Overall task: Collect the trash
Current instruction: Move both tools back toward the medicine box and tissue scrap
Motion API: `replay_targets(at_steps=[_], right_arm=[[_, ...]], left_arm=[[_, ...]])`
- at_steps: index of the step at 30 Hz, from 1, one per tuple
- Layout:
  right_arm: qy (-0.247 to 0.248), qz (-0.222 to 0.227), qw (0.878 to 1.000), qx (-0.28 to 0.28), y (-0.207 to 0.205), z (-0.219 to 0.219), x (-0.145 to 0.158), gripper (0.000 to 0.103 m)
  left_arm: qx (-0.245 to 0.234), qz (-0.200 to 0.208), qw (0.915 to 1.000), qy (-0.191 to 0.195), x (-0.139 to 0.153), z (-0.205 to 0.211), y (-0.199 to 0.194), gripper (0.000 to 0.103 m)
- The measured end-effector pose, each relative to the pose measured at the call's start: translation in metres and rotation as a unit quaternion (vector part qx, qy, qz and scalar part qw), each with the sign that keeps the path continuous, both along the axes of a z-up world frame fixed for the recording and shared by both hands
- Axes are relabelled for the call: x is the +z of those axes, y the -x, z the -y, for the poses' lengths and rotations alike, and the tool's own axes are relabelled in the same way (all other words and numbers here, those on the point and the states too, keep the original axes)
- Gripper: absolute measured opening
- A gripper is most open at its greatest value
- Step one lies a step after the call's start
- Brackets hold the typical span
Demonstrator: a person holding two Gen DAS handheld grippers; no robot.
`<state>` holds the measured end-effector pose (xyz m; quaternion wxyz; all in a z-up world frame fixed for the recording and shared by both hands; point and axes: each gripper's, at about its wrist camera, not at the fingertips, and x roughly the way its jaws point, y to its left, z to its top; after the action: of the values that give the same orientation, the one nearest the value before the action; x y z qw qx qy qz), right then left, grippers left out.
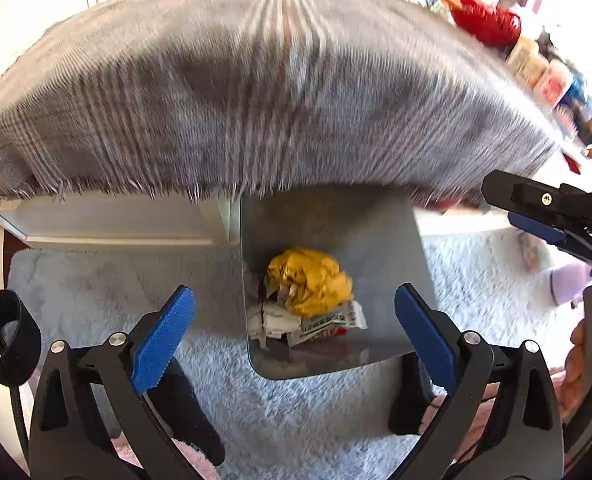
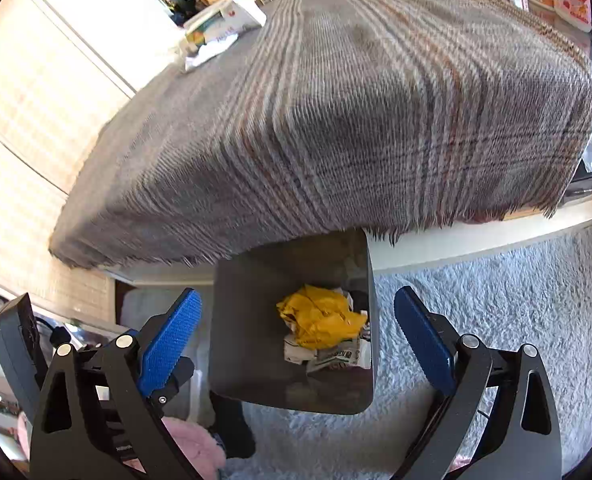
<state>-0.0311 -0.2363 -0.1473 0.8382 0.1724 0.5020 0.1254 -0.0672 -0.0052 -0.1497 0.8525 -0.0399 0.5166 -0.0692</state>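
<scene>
Both the left gripper [image 1: 294, 330] and right gripper [image 2: 298, 330] hang spread and empty, the bin [image 1: 380, 232] with its yellow wad [image 1: 310, 280] directly below and ahead of the fingers.

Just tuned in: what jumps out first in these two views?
A yellow crumpled wad lies on printed paper scraps inside the grey bin on the pale rug. Above the bin hangs the fringed plaid cloth. Both grippers, left and right, are open and empty.

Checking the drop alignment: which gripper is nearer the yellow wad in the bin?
Too close to call. Left gripper is open above the grey bin, the yellow wad between its fingers. Right gripper frames it likewise, equally high.
</scene>
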Motion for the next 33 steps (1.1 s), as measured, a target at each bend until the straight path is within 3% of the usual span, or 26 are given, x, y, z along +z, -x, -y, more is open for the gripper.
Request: replay_targets(at_steps=[10, 19, 25, 30, 33], right_arm=[[0.021, 0.049, 0.999, 0.005, -0.044, 0.011, 0.063, 0.098], [0.056, 0.098, 0.993, 0.024, -0.121, 0.009, 0.107, 0.098], [0.061, 0.100, 0.992, 0.049, -0.180, -0.009, 0.107, 0.098], [0.064, 0.112, 0.990, 0.065, -0.221, -0.030, 0.100, 0.098], [0.056, 0.110, 0.990, 0.069, -0.246, -0.039, 0.091, 0.097]], left_arm=[[0.001, 0.023, 0.9994, 0.025, 0.051, -0.013, -0.042, 0.095], [0.020, 0.066, 0.9976, 0.000, 0.090, -0.029, -0.117, 0.095], [0.034, 0.090, 0.9953, -0.015, 0.096, -0.040, -0.176, 0.095], [0.030, 0.087, 0.9952, -0.031, 0.085, -0.042, -0.221, 0.094], [0.015, 0.095, 0.9942, -0.048, 0.082, -0.037, -0.246, 0.083]])
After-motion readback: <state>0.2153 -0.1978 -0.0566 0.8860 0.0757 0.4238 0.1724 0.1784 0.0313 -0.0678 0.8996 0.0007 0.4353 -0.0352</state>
